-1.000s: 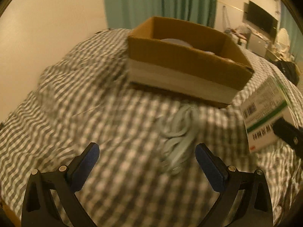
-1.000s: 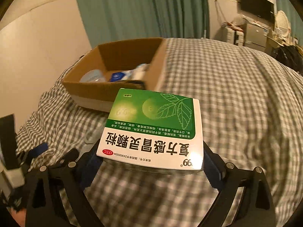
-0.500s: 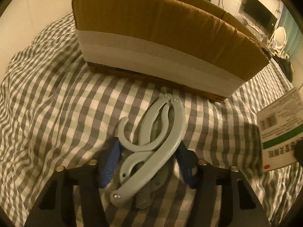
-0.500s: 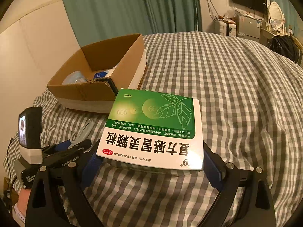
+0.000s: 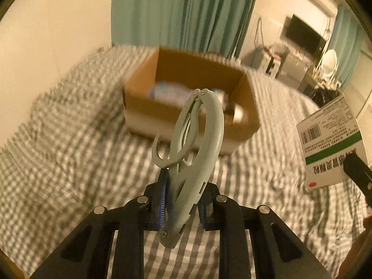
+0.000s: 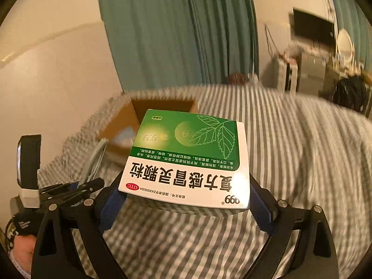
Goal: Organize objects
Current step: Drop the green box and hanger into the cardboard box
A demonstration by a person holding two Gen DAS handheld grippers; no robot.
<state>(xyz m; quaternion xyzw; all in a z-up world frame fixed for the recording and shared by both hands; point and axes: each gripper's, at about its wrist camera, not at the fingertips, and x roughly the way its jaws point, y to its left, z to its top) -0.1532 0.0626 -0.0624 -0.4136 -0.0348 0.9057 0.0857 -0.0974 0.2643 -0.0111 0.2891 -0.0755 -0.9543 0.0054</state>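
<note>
My left gripper [image 5: 182,198] is shut on a pale grey-blue folding hanger [image 5: 197,153], lifted off the bed and pointing toward the open cardboard box [image 5: 193,107]. The box sits on the checked bedspread and holds several pale items, blurred. My right gripper [image 6: 186,202] is shut on a green and white medicine box [image 6: 188,160], held flat above the bed. In the left wrist view that medicine box [image 5: 332,148] hangs at the right edge. In the right wrist view the cardboard box [image 6: 132,121] lies behind the medicine box, and the left gripper [image 6: 76,188] with the hanger [image 6: 94,160] is at the left.
A grey and white checked bedspread [image 5: 69,162] covers the bed. Teal curtains [image 5: 181,11] hang behind it, and a cream wall [image 5: 53,23] runs along the left. At the far right stand a television [image 5: 304,34], shelves and clutter. A hand [image 6: 21,253] shows at the lower left.
My left gripper closed on the hanger, lifted it off the bedspread and pulled back from the cardboard box. My right gripper rose and tilted up, still holding the medicine box.
</note>
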